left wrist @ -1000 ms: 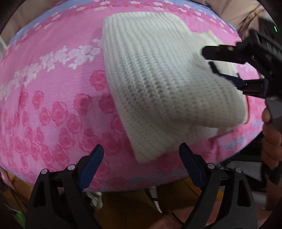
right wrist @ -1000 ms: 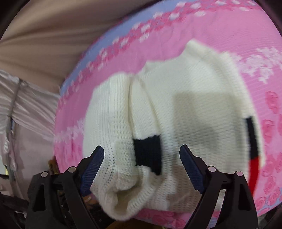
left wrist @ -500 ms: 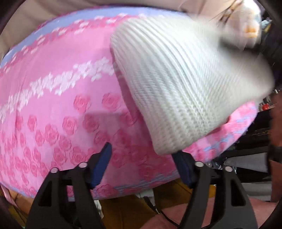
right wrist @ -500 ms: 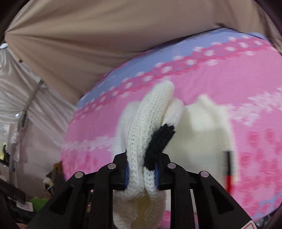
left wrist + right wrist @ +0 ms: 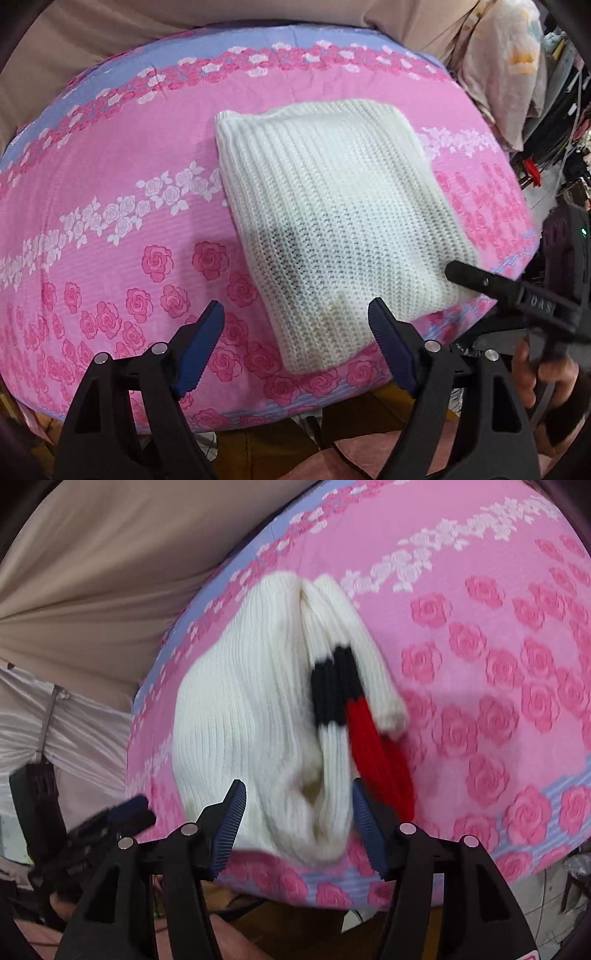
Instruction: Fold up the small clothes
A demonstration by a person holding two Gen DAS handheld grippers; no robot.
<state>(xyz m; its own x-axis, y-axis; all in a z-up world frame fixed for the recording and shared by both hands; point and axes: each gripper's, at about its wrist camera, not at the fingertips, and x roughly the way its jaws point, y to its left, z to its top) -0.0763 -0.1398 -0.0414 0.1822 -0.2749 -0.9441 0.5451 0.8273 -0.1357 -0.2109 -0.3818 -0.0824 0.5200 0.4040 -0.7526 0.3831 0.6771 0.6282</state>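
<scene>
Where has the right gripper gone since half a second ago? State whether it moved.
Yes. The right gripper has let go of the sweater and drawn back toward the near edge of the pink sheet; its fingers now stand open.

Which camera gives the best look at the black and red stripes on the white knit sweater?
The right wrist view. It looks into the folded sweater's open edge, where the black band and red band show clearly between layers. The left wrist view shows only the plain white top of the sweater, with faint dark patches showing through.

The folded white knit sweater (image 5: pixel 251 716) shows blurred near edges; the black two-finger right gripper (image 5: pixel 491 284) is cut off at the right edge.
</scene>
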